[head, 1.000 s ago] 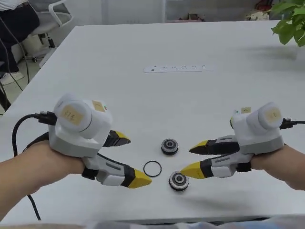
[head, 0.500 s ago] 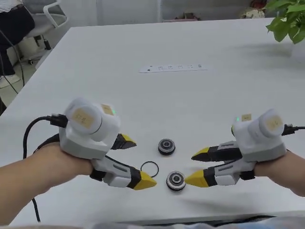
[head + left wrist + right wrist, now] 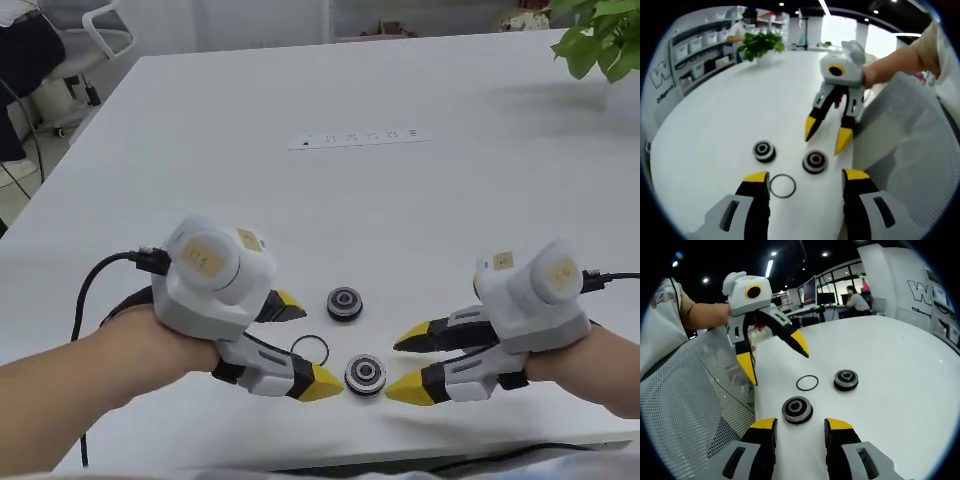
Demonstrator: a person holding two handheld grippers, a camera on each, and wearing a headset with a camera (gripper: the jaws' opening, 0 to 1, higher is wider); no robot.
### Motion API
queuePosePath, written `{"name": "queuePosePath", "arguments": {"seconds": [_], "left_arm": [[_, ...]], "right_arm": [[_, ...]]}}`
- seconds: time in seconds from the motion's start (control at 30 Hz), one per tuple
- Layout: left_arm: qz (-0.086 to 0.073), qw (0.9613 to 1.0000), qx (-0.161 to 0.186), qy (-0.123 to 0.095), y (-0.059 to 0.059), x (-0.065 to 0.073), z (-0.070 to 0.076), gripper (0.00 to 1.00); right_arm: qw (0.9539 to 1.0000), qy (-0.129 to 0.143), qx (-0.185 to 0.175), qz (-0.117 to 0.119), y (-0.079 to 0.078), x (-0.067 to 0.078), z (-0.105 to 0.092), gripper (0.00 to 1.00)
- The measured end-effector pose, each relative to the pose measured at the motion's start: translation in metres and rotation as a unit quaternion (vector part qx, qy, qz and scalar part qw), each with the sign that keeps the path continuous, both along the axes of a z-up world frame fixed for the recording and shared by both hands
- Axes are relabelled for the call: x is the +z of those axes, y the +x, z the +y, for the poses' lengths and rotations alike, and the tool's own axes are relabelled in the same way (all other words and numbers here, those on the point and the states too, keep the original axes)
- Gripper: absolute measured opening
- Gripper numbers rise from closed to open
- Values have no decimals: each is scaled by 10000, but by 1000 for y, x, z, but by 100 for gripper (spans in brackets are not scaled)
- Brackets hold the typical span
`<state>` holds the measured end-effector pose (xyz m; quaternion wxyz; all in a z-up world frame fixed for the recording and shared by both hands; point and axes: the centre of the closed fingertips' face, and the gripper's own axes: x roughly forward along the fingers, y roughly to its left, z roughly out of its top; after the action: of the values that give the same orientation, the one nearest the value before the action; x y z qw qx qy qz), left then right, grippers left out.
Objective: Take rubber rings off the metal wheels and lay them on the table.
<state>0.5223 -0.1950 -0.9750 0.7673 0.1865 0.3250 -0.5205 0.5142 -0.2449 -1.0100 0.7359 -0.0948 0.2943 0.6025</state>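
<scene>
Two metal wheels with dark rims lie on the white table: a far wheel point(image 3: 345, 303) point(image 3: 764, 151) point(image 3: 846, 380) and a near wheel point(image 3: 365, 374) point(image 3: 815, 162) point(image 3: 797, 410). One loose black rubber ring point(image 3: 310, 350) point(image 3: 782, 185) point(image 3: 807, 382) lies flat beside them. My left gripper point(image 3: 307, 342) point(image 3: 805, 176) is open, its jaws spread either side of the ring, its lower tip just left of the near wheel. My right gripper point(image 3: 401, 366) point(image 3: 801, 424) is open, its lower tip just right of that wheel. Both hold nothing.
A white power strip point(image 3: 358, 138) lies flat at mid-table. A potted plant point(image 3: 597, 40) stands at the far right corner. The table's front edge point(image 3: 400, 450) runs just below the grippers. An office chair point(image 3: 85, 45) stands off the far left.
Both grippers have closed in on the near wheel from either side, the left moving right, the right moving left. Wheels and loose ring lie as before.
</scene>
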Motion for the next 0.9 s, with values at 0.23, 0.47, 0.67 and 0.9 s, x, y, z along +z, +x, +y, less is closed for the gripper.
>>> {"name": "queuePosePath", "arguments": {"seconds": [0.23,0.47,0.67,0.9], "left_arm": [[81,9999,-140,17,-2,-9,-8,55],[104,9996,-254,86,-4,-17,-14,50],[115,9995,-297,77,-4,-21,-20,44],[101,9992,-380,73,-4,-24,-24,36]], "right_arm": [[10000,17,59,-49,-2,-3,3,33],[9999,48,92,-97,-3,-5,5,30],[9998,69,113,-120,-2,-8,6,28],[9997,61,140,-171,-2,-10,7,25]]}}
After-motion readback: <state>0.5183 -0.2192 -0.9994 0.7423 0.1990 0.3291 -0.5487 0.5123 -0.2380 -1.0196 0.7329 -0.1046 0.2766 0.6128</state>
